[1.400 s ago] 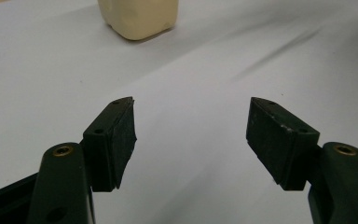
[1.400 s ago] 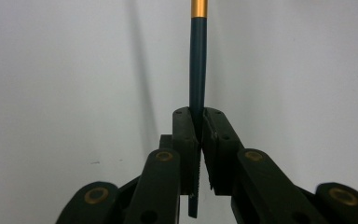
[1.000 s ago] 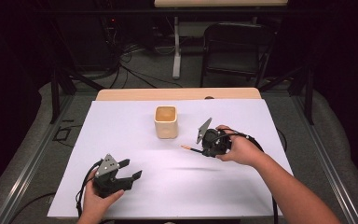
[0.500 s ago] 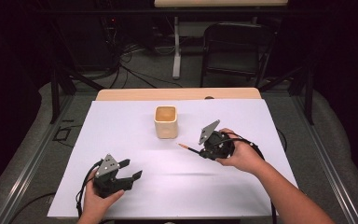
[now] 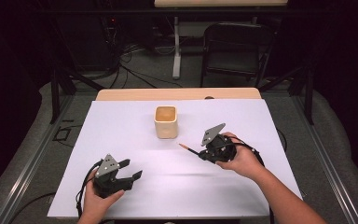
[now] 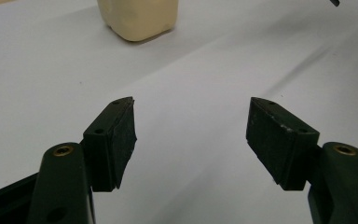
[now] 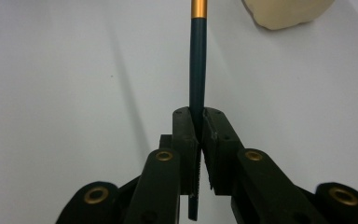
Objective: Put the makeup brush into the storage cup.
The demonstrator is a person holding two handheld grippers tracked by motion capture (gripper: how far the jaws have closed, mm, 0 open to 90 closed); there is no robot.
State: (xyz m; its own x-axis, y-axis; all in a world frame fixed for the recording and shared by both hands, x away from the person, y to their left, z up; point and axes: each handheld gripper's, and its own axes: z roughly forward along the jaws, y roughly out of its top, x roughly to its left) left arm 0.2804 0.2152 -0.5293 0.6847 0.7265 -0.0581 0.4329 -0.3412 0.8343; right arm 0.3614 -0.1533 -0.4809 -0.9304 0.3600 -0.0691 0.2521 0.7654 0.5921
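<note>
A: What is the right tool point(image 7: 198, 122) doing?

B: Its jaws are clamped on a slim dark teal pencil with a gold metal band point(image 7: 197, 70). In the right gripper view the shaft runs straight up from between the pads, and a short end sticks out below them.

A: Where does that pencil sit on the counter?

B: In the high view the pencil point(image 5: 189, 149) juts from the right tool point(image 5: 204, 154) toward the left, its tip above the white sheet covering the counter point(image 5: 121, 126), near the square cream-coloured cup point(image 5: 166, 121) but apart from it.

A: And the left tool point(image 6: 191, 135)?

B: Jaws spread wide, nothing between them. The left tool point(image 5: 133, 169) is at the near left of the sheet, well apart from the cup point(image 6: 137, 17).
</note>
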